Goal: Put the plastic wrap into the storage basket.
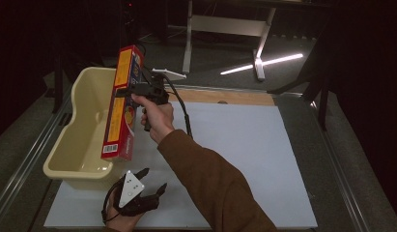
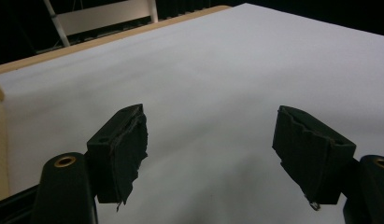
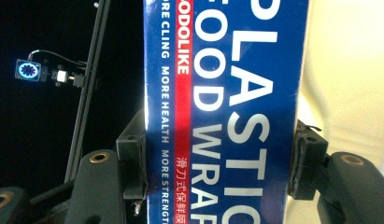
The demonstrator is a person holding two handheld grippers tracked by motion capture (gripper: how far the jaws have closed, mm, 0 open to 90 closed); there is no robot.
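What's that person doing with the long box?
A person is holding a two-jaw gripper in each hand at a table. The right gripper is clamped on a long box of plastic food wrap, holding it up in the air, tilted, over a cream plastic tub. The box is not in the tub yet. The left gripper rests near the front edge of the white table, its jaws open and holding nothing.

The plastic wrap box (image 3: 222, 112) has big white letters on blue: "PLASTIC FOOD WRAP". A red stripe reads "ODOLIKE", cut off at the top. Small words say "MORE CLING MORE HEALTH MORE STRENG". Chinese signs sit below the stripe.
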